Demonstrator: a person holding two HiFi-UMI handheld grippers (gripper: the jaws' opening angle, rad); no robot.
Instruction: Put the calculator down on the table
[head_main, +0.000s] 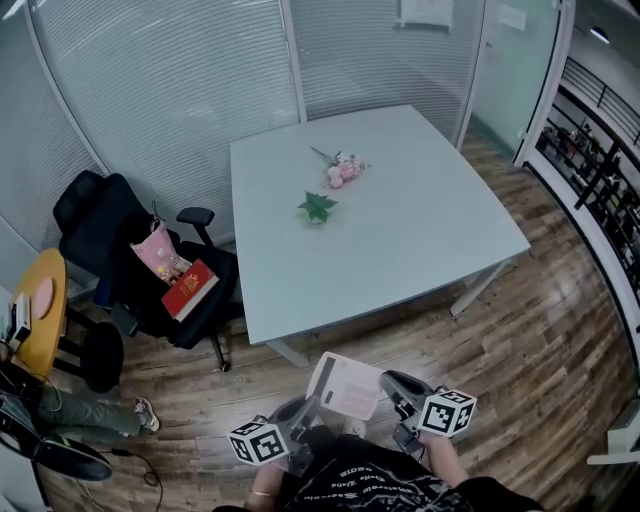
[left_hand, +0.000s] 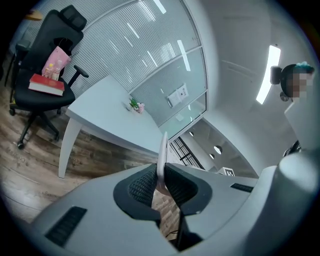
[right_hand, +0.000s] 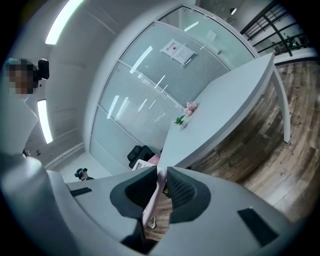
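Observation:
A flat white and pink calculator (head_main: 345, 386) hangs over the wooden floor, in front of the table's near edge. My left gripper (head_main: 306, 412) is shut on its left side and my right gripper (head_main: 392, 392) is shut on its right side. In the left gripper view the calculator (left_hand: 161, 159) shows edge-on, a thin white slab pinched between the dark ribbed pads. In the right gripper view the calculator (right_hand: 156, 192) is a pinkish edge clamped the same way. The pale grey table (head_main: 370, 260) lies ahead of both grippers.
On the table lie a pink flower sprig (head_main: 343, 169) and a small green leaf (head_main: 317, 207). A black office chair (head_main: 130, 262) holding a red book (head_main: 190, 290) and a pink bag stands left of the table. A yellow round stool (head_main: 40, 310) stands far left.

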